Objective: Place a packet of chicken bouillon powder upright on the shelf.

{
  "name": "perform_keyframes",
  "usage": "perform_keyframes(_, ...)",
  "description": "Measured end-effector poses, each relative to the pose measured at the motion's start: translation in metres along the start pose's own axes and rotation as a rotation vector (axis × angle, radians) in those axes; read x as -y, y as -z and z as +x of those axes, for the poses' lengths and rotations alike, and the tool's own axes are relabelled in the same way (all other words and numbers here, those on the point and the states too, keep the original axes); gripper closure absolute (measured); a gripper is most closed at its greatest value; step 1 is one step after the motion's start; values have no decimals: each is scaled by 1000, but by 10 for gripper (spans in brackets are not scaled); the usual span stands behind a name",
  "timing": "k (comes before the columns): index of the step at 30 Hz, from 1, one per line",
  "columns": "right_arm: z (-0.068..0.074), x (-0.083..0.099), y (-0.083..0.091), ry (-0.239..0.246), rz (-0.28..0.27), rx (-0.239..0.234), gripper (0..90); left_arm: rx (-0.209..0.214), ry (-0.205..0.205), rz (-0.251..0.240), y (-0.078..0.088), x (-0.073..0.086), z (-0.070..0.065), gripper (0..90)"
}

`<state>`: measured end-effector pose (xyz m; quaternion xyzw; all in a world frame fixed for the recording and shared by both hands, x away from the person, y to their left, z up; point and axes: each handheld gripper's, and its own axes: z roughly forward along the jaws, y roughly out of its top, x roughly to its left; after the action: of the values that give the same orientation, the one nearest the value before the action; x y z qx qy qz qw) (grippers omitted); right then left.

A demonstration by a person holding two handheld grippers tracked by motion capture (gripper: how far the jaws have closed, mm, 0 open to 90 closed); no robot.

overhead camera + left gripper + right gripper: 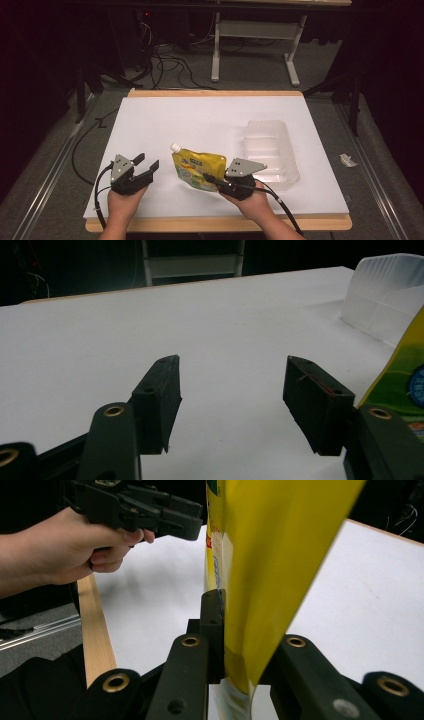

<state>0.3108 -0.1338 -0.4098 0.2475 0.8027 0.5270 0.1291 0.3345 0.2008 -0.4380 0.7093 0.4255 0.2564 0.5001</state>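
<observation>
A yellow refill pouch with a white spout cap at its upper left lies on the white table top. My right gripper is shut on the pouch's lower right edge. In the right gripper view the yellow pouch stands pinched flat between the two black jaws. My left gripper is to the left of the pouch, apart from it, jaws open with nothing between them. In the left gripper view its gripper has open jaws over bare table, and the pouch's edge shows at the right.
A clear plastic tray sits right of the pouch, also seen as a clear tray at the far right. The white table top has a wooden rim. Cables and a table frame lie on the floor beyond.
</observation>
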Motion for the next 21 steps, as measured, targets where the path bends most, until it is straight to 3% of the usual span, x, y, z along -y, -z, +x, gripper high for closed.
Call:
perform_keyframes(7, -2, -4, 12, 10, -17, -13, 820, 17, 7, 4, -3, 1, -2, 404)
perform_keyframes(13, -2, -10, 23, 25, -37, -12, 822, 30, -16, 23, -6, 3, -4, 400)
perform_keyframes(21, -5, -12, 34, 20, -55, -11, 823, 27, 3, 6, -4, 1, -3, 386)
